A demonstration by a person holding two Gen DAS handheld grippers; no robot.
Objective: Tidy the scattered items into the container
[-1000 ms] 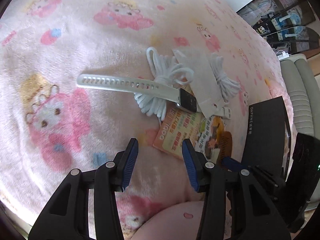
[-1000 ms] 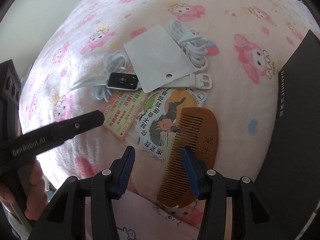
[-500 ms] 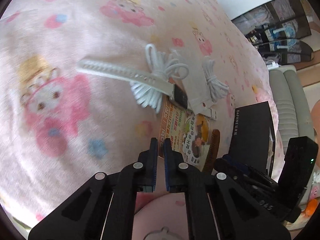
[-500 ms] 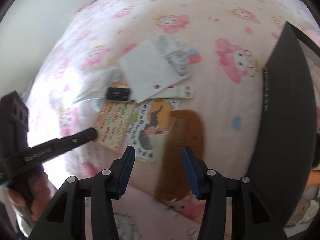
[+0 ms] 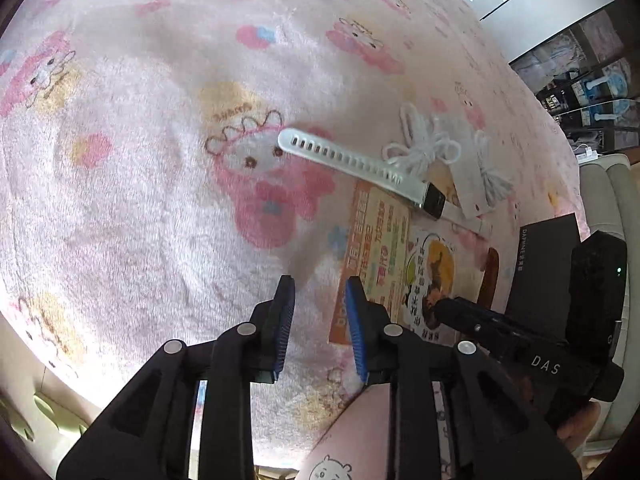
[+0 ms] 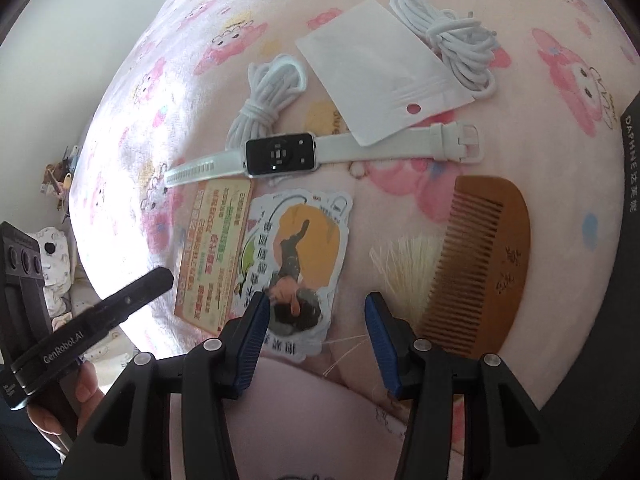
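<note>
Both hand-held grippers, left and right, are hovering with jaws apart and gripping nothing over the pink blanket, where the white-strapped watch, wooden comb and cards are lying beside the black box.

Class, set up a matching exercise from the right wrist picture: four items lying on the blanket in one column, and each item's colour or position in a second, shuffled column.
Items:
1. comb
2. watch
3. pouch
4. orange card

Descriptions:
A. lies over the buckle-side strap
B. brown, nearest the black box
C. black face, white strap
D. left of the cut-out sticker

Pairs: 1-B, 2-C, 3-A, 4-D
</note>
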